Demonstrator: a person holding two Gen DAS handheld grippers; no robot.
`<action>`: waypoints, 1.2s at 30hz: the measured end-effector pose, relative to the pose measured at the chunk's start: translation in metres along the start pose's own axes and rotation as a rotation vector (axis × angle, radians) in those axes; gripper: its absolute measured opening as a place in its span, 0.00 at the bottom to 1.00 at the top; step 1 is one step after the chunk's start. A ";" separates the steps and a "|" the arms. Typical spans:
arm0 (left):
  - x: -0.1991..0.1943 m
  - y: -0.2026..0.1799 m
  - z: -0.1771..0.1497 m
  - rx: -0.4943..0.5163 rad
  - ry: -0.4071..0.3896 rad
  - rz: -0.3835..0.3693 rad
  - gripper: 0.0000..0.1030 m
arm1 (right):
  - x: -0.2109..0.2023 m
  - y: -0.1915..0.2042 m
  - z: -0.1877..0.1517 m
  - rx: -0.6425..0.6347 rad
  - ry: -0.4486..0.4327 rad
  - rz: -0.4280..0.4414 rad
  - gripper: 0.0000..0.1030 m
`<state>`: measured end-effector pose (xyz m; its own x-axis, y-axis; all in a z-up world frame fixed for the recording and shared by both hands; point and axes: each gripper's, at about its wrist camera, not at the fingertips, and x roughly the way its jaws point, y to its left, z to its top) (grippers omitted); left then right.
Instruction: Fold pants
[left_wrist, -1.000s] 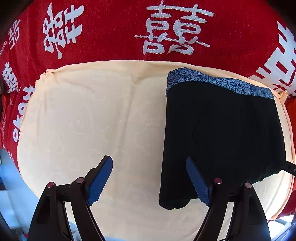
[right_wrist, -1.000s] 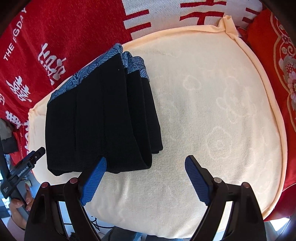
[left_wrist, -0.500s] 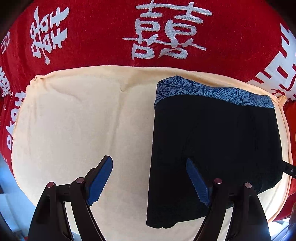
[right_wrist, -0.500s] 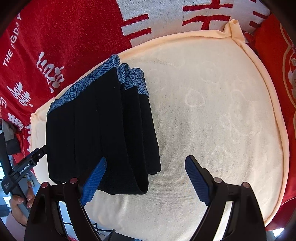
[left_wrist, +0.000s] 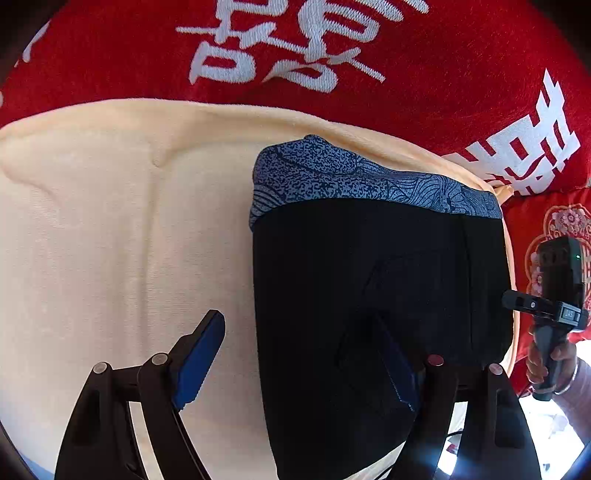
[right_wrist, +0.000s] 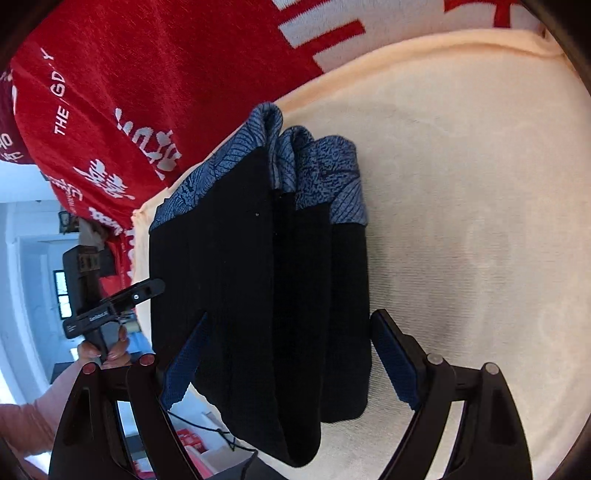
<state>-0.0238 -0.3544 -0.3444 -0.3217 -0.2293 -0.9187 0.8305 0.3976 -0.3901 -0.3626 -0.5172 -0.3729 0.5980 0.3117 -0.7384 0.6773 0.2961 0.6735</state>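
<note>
The black pants lie folded into a long stack on a cream cushion cover, their blue patterned waistband at the far end. My left gripper hovers over the near end, astride the stack's left edge. Its jaws are opening, and its right finger is over the black cloth. In the right wrist view the same pants show several stacked layers. My right gripper stands open with the stack's near end between its fingers and no pad pressing on it.
A red blanket with white characters lies behind the cushion, and a red embroidered pillow sits at the right. A hand holds the other gripper's handle at the right edge, and another hand shows at the left. The cushion's front edge runs close under both grippers.
Both grippers have tipped down and come closer to the near end of the pants, which now fill more of each view. The stack now lies between the right gripper's fingers.
</note>
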 end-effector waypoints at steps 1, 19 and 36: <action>0.004 0.000 0.002 0.001 0.006 -0.008 0.91 | 0.006 -0.004 0.002 0.005 0.012 0.030 0.87; -0.008 -0.036 -0.004 0.034 -0.082 -0.107 0.55 | -0.006 0.015 0.002 0.169 -0.023 0.151 0.49; -0.034 0.040 -0.100 -0.019 -0.073 0.172 0.83 | 0.045 0.066 -0.083 0.189 -0.003 0.009 0.65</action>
<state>-0.0252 -0.2415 -0.3346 -0.1415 -0.2197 -0.9652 0.8613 0.4533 -0.2295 -0.3265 -0.4089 -0.3585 0.6054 0.3111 -0.7326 0.7403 0.1178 0.6619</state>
